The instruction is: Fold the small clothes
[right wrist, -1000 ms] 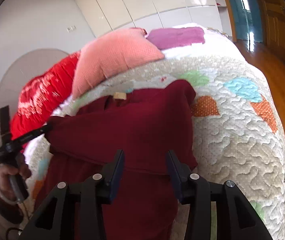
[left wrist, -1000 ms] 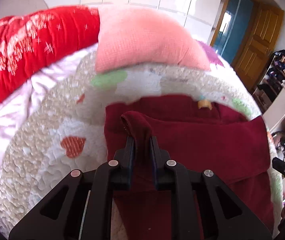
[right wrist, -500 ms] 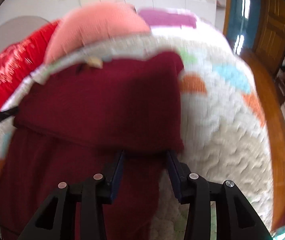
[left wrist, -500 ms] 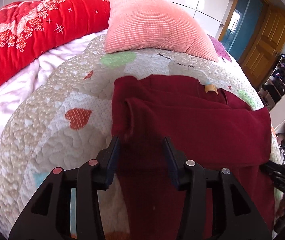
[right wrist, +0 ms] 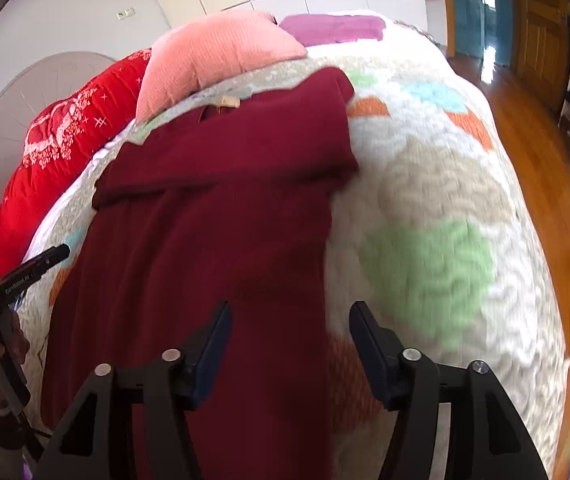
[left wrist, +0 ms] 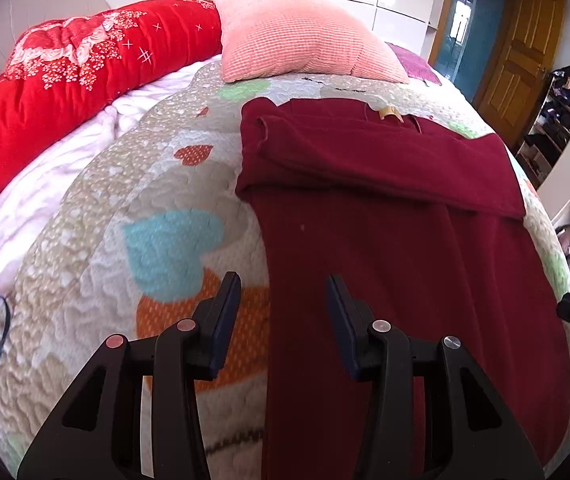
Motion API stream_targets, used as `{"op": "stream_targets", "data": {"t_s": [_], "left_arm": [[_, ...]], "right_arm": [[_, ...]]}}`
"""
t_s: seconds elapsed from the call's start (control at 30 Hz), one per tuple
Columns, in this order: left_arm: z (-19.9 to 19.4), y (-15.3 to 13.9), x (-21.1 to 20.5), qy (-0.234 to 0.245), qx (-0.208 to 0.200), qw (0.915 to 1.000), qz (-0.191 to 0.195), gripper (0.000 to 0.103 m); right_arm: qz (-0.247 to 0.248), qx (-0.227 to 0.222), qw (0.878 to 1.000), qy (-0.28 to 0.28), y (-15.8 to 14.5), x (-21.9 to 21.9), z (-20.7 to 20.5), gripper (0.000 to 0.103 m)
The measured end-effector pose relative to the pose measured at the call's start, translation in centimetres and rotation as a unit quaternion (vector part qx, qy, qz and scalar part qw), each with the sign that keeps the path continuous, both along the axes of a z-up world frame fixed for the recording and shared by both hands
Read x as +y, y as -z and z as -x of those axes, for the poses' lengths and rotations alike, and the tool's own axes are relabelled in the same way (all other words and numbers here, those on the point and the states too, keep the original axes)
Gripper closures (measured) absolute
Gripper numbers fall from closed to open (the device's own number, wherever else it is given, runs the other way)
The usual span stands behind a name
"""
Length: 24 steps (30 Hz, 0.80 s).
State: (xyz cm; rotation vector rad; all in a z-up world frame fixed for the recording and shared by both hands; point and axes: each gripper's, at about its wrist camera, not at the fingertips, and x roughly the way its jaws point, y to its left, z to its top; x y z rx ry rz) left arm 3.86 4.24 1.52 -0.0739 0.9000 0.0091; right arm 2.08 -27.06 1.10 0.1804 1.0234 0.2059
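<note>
Released since the earlier frame: sleeve fold, now flat across soft maroon garment (left wrist: 385, 208) on bumpy quilted bedspread (left wrist: 125, 200). Left gripper (left wrist: 284, 312) fingers apart, empty; right gripper (right wrist: 289, 340) just widened, empty. Ribbed pink pillow (left wrist: 301, 52) at 12 o'clock.

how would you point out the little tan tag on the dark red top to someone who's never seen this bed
Start at the pink pillow at the far end of the quilt. Just below it lies the dark red top, and near its far edge sits the tan tag, the only pale spot on it.

Both the left gripper (left wrist: 284, 294) and the right gripper (right wrist: 287, 322) point steeply downward, fingers spread and empty, the right's just widened.
</note>
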Motion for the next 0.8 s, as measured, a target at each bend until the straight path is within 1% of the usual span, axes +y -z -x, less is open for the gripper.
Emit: {"op": "stream_targets", "data": {"t_s": [0.03,0.07,0.1,0.13,0.17,0.2,0.27,0.3,0.4,0.43,0.47,0.5,0.53,0.57,0.7,0.8], "left_arm": [[0.5,0.0,0.0,0.0,0.001,1.0,0.001,0.059],[1.1,0.0,0.0,0.0,0.005,1.0,0.004,0.059],[1.7,0.1,0.0,0.001,0.011,0.9999,0.008,0.059],[2.2,0.2,0.1,0.002,0.015,0.9998,0.012,0.059],[3.1,0.2,0.2,0.002,0.019,0.9996,0.019,0.059],[3.7,0.2,0.3,0.002,0.021,0.9995,0.025,0.059],[5.3,0.2,0.5,0.006,0.025,0.9988,0.041,0.059],[6.3,0.3,0.7,0.004,0.029,0.9984,0.048,0.059],[8.5,0.5,1.1,0.007,0.036,0.9969,0.07,0.059],[9.2,0.6,1.2,0.007,0.037,0.9965,0.074,0.057],[9.9,0.8,1.4,0.006,0.041,0.9962,0.076,0.055],[10.6,1.0,1.6,0.006,0.047,0.9957,0.08,0.051],[11.2,1.3,1.7,0.01,0.051,0.9948,0.087,0.047],[11.7,1.6,1.8,0.012,0.055,0.9939,0.095,0.045],[13.2,2.7,1.6,0.022,0.075,0.99,0.117,0.044],[13.8,3.5,1.4,0.023,0.087,0.9879,0.126,0.039]], "right_arm": [[-0.004,0.006,1.0,0.003,0.5,-0.1,0.8,0.042],[-0.013,0.018,1.0,0.003,1.4,-0.3,1.3,0.047],[-0.017,0.029,0.999,-0.004,2.2,-0.4,1.6,0.056],[-0.005,0.021,1.0,-0.02,2.5,-0.3,2.1,0.08],[0.016,0.003,0.999,-0.034,2.2,0.0,2.6,0.095],[0.027,-0.01,0.999,-0.042,1.7,-0.1,3.3,0.095],[0.006,-0.027,0.999,-0.024,0.6,-1.0,4.2,0.095],[-0.004,-0.03,0.999,-0.018,0.3,-1.4,4.6,0.095],[-0.004,-0.036,0.999,0.001,-0.2,-2.3,6.4,0.095],[-0.011,-0.036,0.999,0.004,-0.3,-2.6,7.1,0.093],[-0.022,-0.033,0.999,0.003,-0.3,-2.9,7.8,0.086],[-0.032,-0.029,0.999,-0.002,-0.2,-3.1,8.3,0.078],[-0.046,-0.023,0.999,-0.008,-0.2,-2.9,8.7,0.052],[-0.059,-0.017,0.998,-0.012,0.0,-3.1,9.5,0.046],[-0.076,0.008,0.997,-0.013,0.8,-3.7,12.3,0.046],[-0.116,0.021,0.993,-0.009,1.6,-4.5,13.9,0.046]]}}
